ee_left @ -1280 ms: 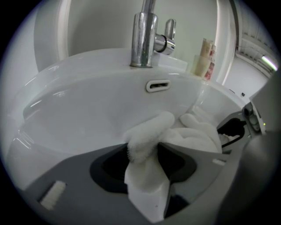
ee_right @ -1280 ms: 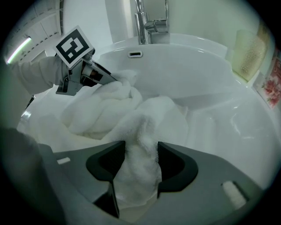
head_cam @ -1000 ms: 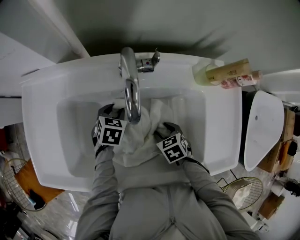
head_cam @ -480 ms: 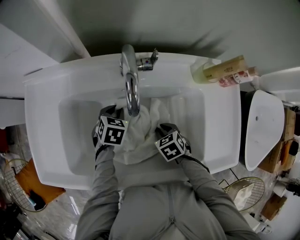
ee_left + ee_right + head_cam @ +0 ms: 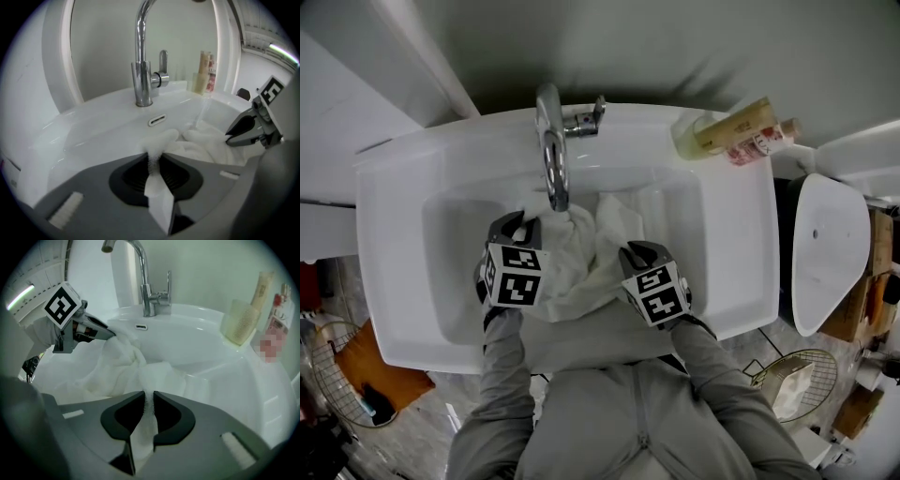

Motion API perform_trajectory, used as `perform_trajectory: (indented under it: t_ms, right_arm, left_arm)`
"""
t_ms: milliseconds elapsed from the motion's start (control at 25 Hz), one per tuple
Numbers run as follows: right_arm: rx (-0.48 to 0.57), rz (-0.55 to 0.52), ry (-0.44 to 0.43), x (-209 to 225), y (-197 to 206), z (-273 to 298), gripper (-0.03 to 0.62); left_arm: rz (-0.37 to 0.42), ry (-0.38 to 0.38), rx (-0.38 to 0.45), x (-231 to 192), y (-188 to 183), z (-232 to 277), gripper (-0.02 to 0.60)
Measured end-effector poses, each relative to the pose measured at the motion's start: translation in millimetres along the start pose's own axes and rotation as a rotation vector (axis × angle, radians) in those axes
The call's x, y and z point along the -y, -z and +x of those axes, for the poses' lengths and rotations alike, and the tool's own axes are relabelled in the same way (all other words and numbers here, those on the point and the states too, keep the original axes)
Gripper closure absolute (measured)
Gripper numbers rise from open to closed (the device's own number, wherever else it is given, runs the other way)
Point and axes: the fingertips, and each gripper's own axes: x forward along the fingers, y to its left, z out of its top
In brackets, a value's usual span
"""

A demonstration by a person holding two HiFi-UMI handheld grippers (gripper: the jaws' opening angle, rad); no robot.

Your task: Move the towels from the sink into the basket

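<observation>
My left claw (image 5: 152, 157) has just been closing and is now clamped on a fold of the white towel (image 5: 201, 140), a thin strip of cloth pinched between its jaws. My right claw (image 5: 149, 399) has just been closing as well and is clamped on another fold of the same towel, which runs up between its jaws. Seen from my head, the two claws sit side by side, the left at 9 o'clock of the towel and the right at 4 o'clock, with the cloth bunched between them. From the left claw's camera, the right claw's tip shows at 3 o'clock, touching the cloth. From the right claw's camera, the left claw's tip shows at 10 o'clock, biting the towel's far edge. The towel lies crumpled in the bowl of the white sink (image 5: 394, 234), just below the spout of the chrome faucet (image 5: 551, 159), which stands at 12 o'clock on the rim. A few bottles (image 5: 736, 131) rest on the sink's back corner at 2 o'clock. A wire basket (image 5: 787, 380) stands on the floor at 5 o'clock, well apart from the sink.
</observation>
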Motion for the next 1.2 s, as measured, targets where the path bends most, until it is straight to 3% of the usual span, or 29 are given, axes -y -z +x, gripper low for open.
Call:
perform_trajectory:
  t_ms: [360, 720, 1200]
  right_arm:
    - [0.186, 0.015, 0.047, 2.5, -32.6, -64.2, 0.537]
    - [0.405, 0.051, 0.127, 24.6, -44.8, -145.2, 0.537]
    - [0.689, 0.103, 0.345, 71.3, -14.3, -300.5, 0.537]
  left_arm:
    - [0.036, -0.063, 0.124, 5.8, -33.4, -56.6, 0.460]
    - [0.090, -0.099, 0.285, 43.4, -81.8, -107.8, 0.463]
    - [0.222, -0.077, 0.520, 148.2, -162.0, -186.8, 0.464]
